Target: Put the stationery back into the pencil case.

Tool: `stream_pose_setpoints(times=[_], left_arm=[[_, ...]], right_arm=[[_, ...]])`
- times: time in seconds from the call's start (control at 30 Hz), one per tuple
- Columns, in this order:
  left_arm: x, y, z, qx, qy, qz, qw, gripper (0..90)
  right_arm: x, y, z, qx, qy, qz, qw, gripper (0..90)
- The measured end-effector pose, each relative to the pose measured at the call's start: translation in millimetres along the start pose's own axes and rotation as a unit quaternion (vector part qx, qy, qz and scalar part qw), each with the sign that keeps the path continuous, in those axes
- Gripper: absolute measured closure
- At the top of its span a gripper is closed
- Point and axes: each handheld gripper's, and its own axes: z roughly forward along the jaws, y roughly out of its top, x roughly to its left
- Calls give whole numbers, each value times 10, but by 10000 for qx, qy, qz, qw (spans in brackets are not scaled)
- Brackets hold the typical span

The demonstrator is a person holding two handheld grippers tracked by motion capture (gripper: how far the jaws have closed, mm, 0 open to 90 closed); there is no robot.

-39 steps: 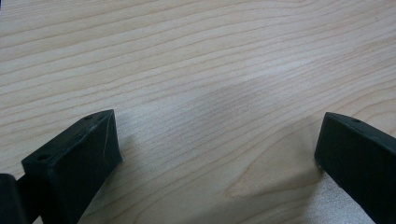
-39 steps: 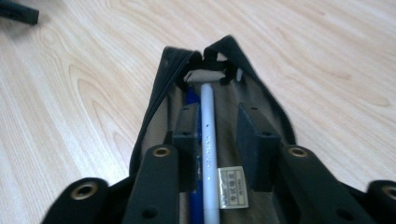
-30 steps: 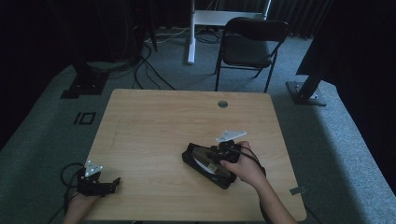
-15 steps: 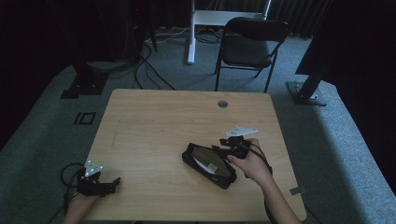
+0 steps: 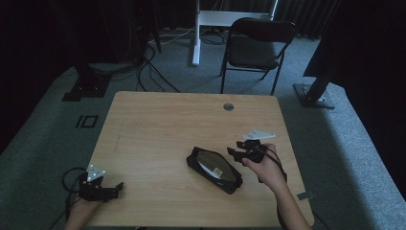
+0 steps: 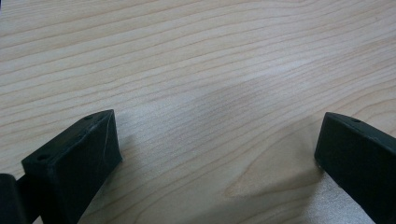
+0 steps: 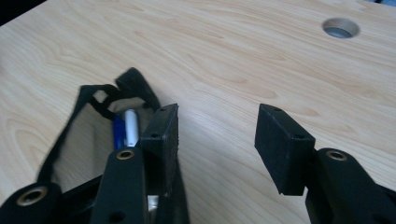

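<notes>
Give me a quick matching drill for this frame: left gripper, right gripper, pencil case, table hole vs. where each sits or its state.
Things:
1. left gripper
2. right gripper
3. pencil case
4. cable hole

Places or states:
A. far side of the table top, right of centre
B. open, at the near left corner, nothing between its jaws
C. lies open right of centre, pens inside
D. open, just right of the case's far end

Pairs: 1-B, 2-D, 3-C, 4-A

A black zipped fabric pouch (image 5: 214,169) is lying open on the light wooden table (image 5: 163,129); the right gripper (image 5: 235,152) is hovering just beside it, the left gripper (image 5: 116,188) resting well apart.
</notes>
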Motion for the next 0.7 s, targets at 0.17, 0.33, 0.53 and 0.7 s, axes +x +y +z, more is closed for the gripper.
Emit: stream_pose_setpoints(times=[0.17, 0.33, 0.53, 0.7], left_arm=[[0, 0, 0, 1, 0, 1, 10000, 1], [0, 0, 0, -1, 0, 0, 10000, 1], [0, 0, 0, -1, 0, 0, 10000, 1], [0, 0, 0, 0, 0, 1, 10000, 1]], right_arm=[[-108, -86, -22, 1, -171, 133, 9998, 475], [-195, -177, -38, -12, -287, 277, 9992, 467], [-291, -318, -48, 5, -427, 400, 9983, 460], [-375, -451, -61, -4, -598, 558, 9967, 453]])
